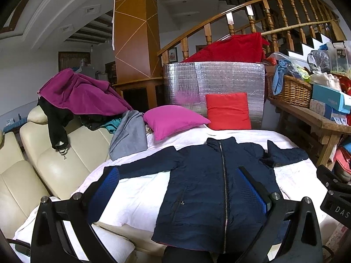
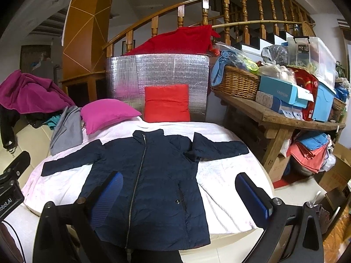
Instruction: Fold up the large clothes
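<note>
- Now the navy zip jacket (image 1: 210,188) lies flat, front up, on the white sheet (image 1: 136,195), both sleeves spread out.
- Left hand-held gripper (image 1: 177,195) is wide open above it, holding nothing.
- Right hand-held gripper (image 2: 182,199) is also wide open and empty.

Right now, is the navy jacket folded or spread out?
Spread out: the navy jacket lies flat on the white sheet, zipped, both sleeves extended sideways.
</note>
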Available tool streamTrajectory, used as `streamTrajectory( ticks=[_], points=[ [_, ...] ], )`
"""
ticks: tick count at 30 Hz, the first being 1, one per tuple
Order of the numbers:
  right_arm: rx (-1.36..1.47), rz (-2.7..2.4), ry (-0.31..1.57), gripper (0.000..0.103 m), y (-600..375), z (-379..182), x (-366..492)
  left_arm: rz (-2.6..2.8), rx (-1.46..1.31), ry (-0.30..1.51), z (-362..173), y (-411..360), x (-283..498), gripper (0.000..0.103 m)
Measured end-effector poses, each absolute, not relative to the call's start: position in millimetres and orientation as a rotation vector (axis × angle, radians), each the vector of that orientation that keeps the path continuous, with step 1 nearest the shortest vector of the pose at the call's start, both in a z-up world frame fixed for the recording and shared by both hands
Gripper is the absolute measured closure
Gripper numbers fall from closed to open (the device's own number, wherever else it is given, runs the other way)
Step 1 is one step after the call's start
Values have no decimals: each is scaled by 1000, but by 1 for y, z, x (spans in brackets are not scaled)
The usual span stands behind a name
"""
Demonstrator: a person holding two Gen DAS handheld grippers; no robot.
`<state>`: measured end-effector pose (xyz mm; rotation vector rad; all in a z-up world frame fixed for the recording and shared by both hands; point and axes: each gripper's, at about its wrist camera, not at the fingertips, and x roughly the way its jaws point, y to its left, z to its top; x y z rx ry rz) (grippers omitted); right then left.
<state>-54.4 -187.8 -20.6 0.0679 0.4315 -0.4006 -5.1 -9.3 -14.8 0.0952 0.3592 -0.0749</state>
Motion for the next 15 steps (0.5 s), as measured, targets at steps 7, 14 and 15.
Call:
streamTrajectory(
  ticks=[7, 14, 15],
  points=[
    [73, -405, 428, 0, -189, -20, -55, -70, 96, 365, -15, -7, -2, 0],
    [69, -409, 423, 0, -189, -18, -58, -60, 97, 373, -17, -7, 1, 0],
    [69, -408, 423, 0, -189, -18, -58, -57, 97, 373, -18, -6, 2, 0]
  ],
)
